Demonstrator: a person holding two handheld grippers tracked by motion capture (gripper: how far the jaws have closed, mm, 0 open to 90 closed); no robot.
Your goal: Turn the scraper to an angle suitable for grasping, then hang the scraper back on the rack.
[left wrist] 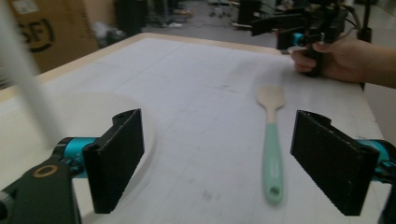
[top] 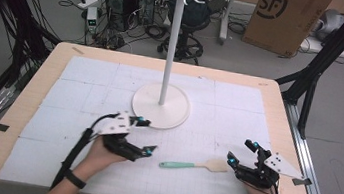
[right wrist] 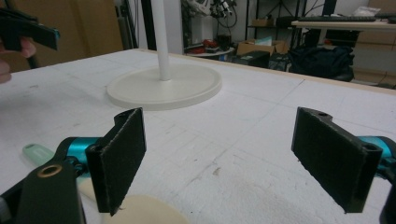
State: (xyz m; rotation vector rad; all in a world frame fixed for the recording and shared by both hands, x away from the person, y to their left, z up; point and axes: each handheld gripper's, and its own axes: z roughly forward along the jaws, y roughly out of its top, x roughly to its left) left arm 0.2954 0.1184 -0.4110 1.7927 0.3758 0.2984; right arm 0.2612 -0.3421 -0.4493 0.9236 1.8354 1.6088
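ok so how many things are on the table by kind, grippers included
Grippers: 2, the left gripper and the right gripper, both open with nothing between the jaws
Spatulas: 1, the spatula with a mint green handle, lying flat between them
Stands: 1, the white hook stand on its round base
Total: 4
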